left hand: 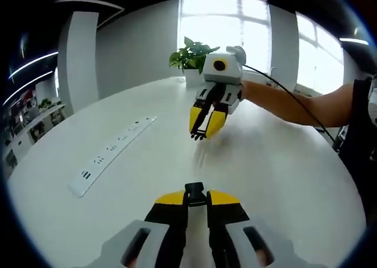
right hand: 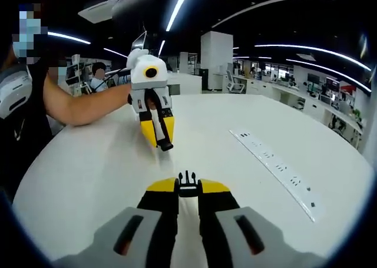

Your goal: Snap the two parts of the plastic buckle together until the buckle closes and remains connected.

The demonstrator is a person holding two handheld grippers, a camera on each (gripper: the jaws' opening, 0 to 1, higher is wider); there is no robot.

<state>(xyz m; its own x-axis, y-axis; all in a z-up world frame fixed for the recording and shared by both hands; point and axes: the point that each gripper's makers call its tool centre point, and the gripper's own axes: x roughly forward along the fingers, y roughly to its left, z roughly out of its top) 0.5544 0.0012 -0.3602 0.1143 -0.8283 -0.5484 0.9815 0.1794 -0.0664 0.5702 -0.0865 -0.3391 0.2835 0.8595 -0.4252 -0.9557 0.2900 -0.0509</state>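
L gripper (left hand: 195, 198): fingers (left hand: 171, 206) clenched on a black buckle piece (left hand: 195, 190), which sticks up just past the yellow tips in the left gripper view. Seen from the right gripper view, this same gripper (right hand: 161, 139) hangs above the desk w/ tips pointing down, a small black piece (right hand: 165, 144) showing at its tips.

R gripper (right hand: 187, 188): fingers (right hand: 213, 191) clenched on the pronged buckle piece (right hand: 187, 182), prongs poking out beyond the tips. From the left gripper view, the R gripper (left hand: 204, 130) is held over the desk, tips down, dark bit at the tips too small to make out.

The 2 buckle halves are well apart, one in each gripper, not joined. Grippers face each other across the desk.

Desk (left hand: 283, 179) is white and round-edged. A long white power strip (left hand: 112, 153) lies flat on it, off to the side of both grippers, touching neither; in the right gripper view the strip (right hand: 277, 165) runs away toward the far edge.

A person's bare forearm (left hand: 294, 106) reaches in behind the R gripper; another forearm (right hand: 82, 106) holds the L one. Potted plant (left hand: 191, 59) sits at the desk's far edge near bright windows (left hand: 224, 26). Office w/ ceiling light strips (right hand: 179, 6) behind.
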